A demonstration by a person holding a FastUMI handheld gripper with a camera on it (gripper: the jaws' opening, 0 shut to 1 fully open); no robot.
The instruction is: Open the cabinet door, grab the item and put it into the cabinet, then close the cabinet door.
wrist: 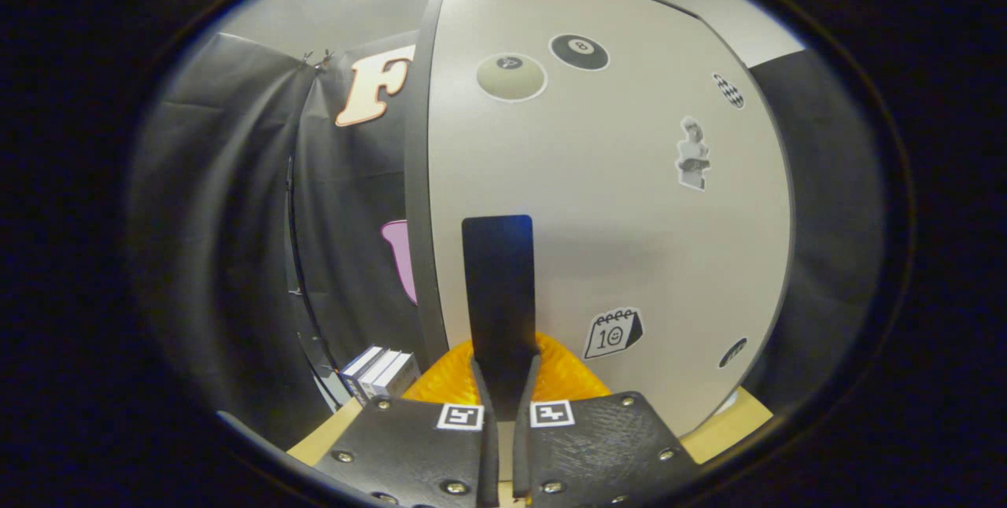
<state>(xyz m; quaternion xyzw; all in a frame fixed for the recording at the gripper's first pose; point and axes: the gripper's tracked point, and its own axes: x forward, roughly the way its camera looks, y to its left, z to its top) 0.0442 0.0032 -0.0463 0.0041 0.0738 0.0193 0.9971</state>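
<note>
A: What does the gripper point(505, 382) look like from its own camera?

B: Two broad textured plates run side by side with a thin slit between them. Round metal screws dot their corners and edges.

A: Any markings?

B: One square black-and-white coded tag sits on each plate, right beside the slit. Ahead of the tags, the jaws taper into narrow blades standing close together.
</note>
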